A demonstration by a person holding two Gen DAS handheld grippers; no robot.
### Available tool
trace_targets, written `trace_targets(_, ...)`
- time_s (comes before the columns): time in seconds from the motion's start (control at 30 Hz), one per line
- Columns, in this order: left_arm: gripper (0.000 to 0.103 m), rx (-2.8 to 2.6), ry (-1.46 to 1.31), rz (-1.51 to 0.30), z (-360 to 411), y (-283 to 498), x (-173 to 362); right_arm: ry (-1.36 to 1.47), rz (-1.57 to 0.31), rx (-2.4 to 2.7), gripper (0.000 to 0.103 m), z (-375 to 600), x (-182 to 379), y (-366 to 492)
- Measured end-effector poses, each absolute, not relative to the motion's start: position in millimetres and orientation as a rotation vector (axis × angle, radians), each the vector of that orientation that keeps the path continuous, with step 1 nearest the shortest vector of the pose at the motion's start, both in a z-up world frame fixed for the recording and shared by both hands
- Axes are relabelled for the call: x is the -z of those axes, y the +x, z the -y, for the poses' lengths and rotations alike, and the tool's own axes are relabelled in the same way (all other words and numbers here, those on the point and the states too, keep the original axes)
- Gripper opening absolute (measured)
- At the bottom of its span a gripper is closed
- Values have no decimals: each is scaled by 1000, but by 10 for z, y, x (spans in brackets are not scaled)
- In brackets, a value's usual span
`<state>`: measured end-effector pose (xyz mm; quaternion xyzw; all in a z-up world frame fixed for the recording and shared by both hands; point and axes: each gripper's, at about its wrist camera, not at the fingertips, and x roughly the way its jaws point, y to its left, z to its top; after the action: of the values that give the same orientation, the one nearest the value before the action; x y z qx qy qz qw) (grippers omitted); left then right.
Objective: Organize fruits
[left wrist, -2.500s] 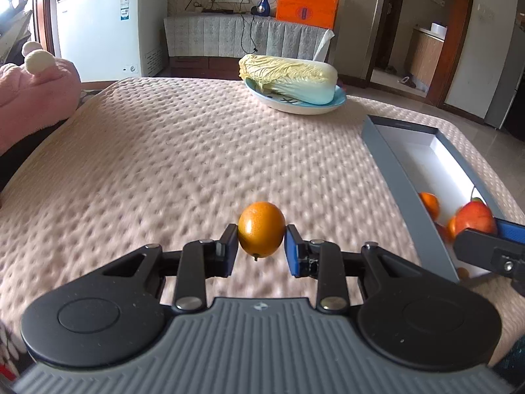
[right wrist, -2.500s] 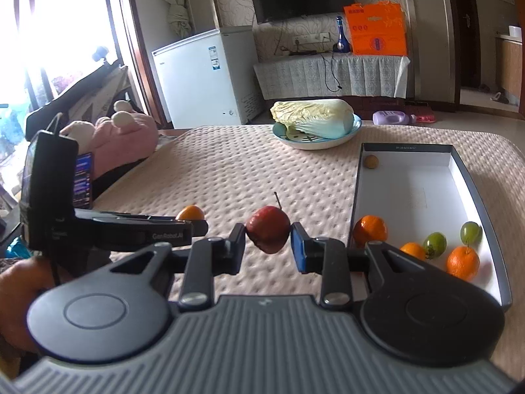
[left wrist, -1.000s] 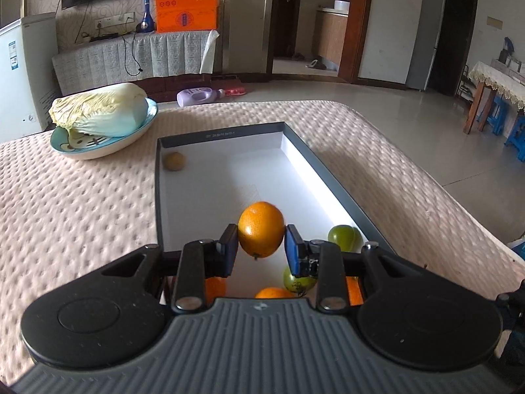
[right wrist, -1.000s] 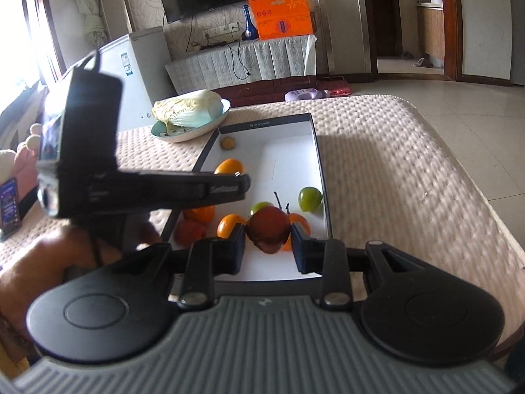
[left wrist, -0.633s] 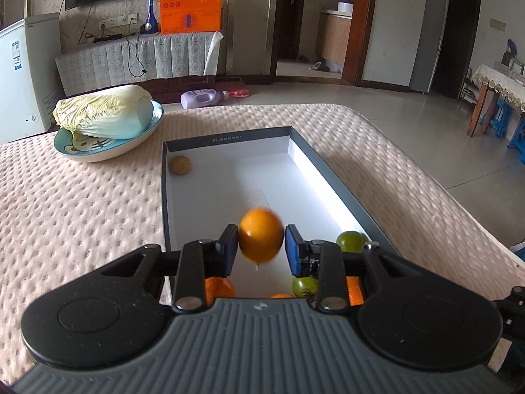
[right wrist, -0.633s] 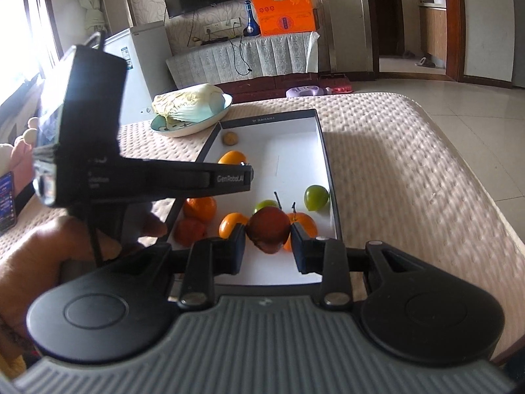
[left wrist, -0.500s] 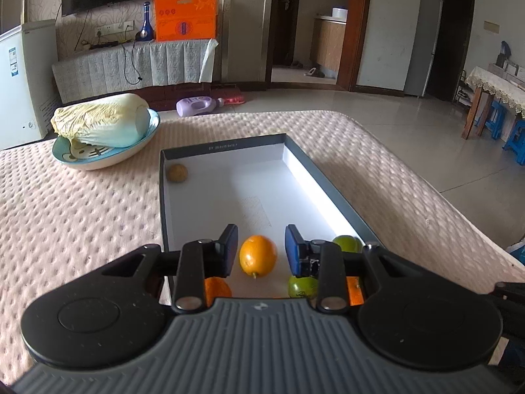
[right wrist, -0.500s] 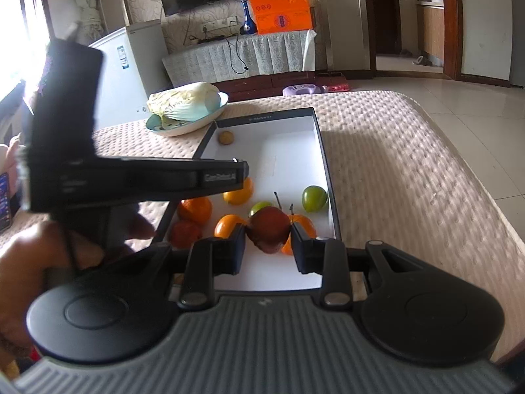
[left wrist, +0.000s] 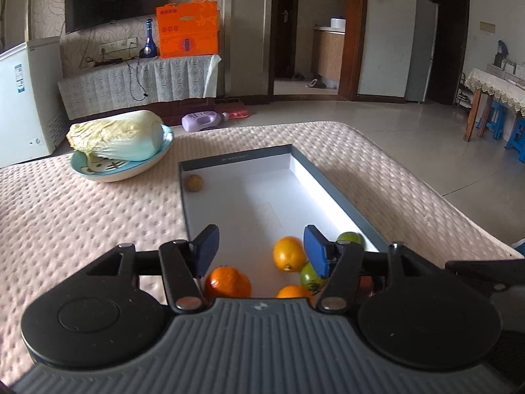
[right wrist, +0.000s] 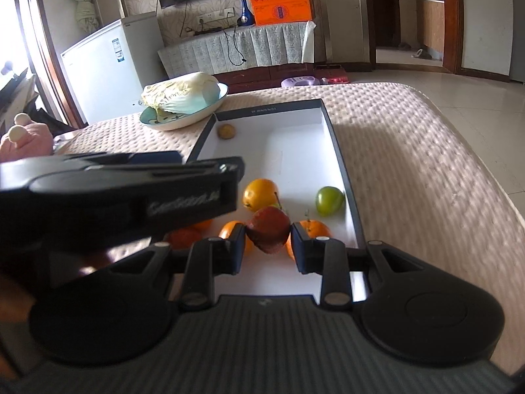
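A grey box with a white floor (left wrist: 256, 203) lies on the quilted bed and holds several oranges and green fruits. My left gripper (left wrist: 261, 249) is open and empty above the box's near end; the orange (left wrist: 288, 257) lies on the box floor between its fingers. My right gripper (right wrist: 267, 246) is shut on a red apple (right wrist: 269, 228) and holds it above the box's (right wrist: 295, 151) near end. The orange (right wrist: 261, 194) and a green fruit (right wrist: 329, 200) lie beyond the apple. The left gripper's body (right wrist: 115, 193) fills the left of the right wrist view.
A blue plate with a napa cabbage (left wrist: 118, 138) stands on the bed left of the box's far end. A small brown fruit (left wrist: 194, 183) sits in the box's far left corner. A pink plush toy (right wrist: 23, 138) is at the far left. The bed edge drops off at right.
My left gripper carried the orange over the box, opened, and the orange dropped onto the box floor. My right gripper moved over the box's near end, still holding the apple.
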<state>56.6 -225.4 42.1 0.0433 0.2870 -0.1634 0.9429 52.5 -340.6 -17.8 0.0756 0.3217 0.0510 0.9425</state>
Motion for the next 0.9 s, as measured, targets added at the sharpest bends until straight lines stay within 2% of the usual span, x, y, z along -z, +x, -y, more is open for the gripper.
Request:
trace_targets(0.07, 64, 321, 88, -584, 2194, 504, -437, 158, -652, -90, 36, 3376, 192, 553)
trace_targets(0.1, 64, 312, 87, -583, 2167, 470, -446, 161, -653, -84, 46, 3362, 200, 562)
trace_targets(0.17, 65, 296, 79, -584, 2101, 395, -471, 162, -647, -73, 57, 3318, 206, 565)
trace_targets(0.6, 73, 233, -14, -612, 1768, -148, -629, 156, -605, -86, 57, 3322, 15, 126)
trace_targets(0.67, 75, 234, -15, -611, 1776, -287, -643, 161, -598, -85, 59, 3353, -19, -25)
trace_targets(0.8, 75, 235, 33, -611, 1867, -533, -629, 133, -598, -84, 70, 3406, -51, -329)
trace_targets(0.9, 75, 239, 60, -610, 1905, -693, -611, 172, -616, -73, 70, 3510, -54, -551)
